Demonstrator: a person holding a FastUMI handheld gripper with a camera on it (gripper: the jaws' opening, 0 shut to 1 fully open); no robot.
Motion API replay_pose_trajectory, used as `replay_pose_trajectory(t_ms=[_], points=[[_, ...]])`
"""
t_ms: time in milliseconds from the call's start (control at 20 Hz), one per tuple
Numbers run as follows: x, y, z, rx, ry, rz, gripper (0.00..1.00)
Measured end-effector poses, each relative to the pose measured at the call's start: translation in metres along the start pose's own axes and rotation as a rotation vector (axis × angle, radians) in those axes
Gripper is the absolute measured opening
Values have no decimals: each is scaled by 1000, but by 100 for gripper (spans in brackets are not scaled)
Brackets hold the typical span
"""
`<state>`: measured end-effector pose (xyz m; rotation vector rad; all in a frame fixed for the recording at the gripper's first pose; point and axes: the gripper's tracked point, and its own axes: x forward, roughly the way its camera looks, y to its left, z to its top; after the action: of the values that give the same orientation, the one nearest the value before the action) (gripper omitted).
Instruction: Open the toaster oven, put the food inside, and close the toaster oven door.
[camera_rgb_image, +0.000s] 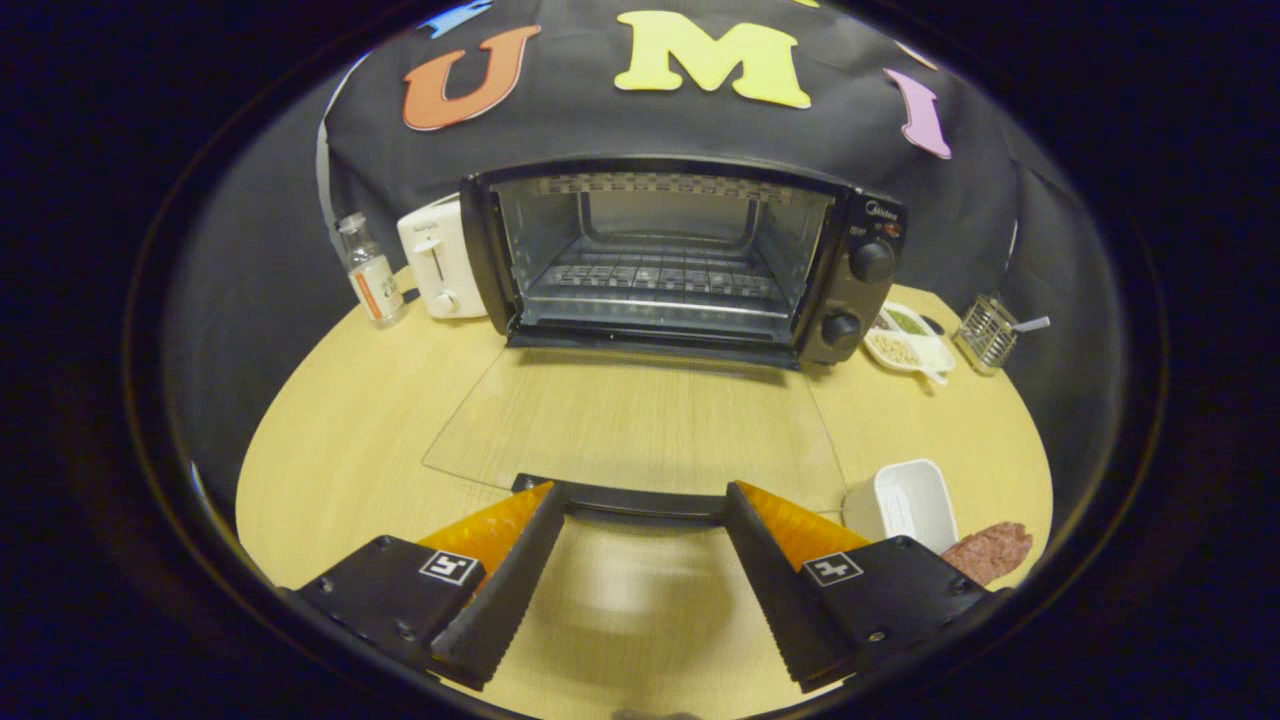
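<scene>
gripper (640, 500): jaws spread wide, gripping nothing, tips at the door handle (625, 498) | toaster oven (680, 260): beyond, glass door (640, 420) flat on tabletop (340, 440), rack bare | sausage (990, 550): right of jaws, beside white container (905, 500)

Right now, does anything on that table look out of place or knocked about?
Nothing looks spilled or broken. The toaster oven stands open, its glass door folded flat on the table. The sausage lies bare on the wood beside the white container, not in a dish. The gripper is open at the door's handle.
</scene>
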<state>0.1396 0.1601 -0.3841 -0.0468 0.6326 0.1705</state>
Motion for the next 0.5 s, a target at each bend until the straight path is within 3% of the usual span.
replay_pose_trajectory(t_ms=[300, 400, 500], points=[[-47, -115, 33, -79, -95, 23, 100], [-55, -165, 29, -94, -94, 22, 100], [-55, -200, 7, -85, -33, 74, 100]])
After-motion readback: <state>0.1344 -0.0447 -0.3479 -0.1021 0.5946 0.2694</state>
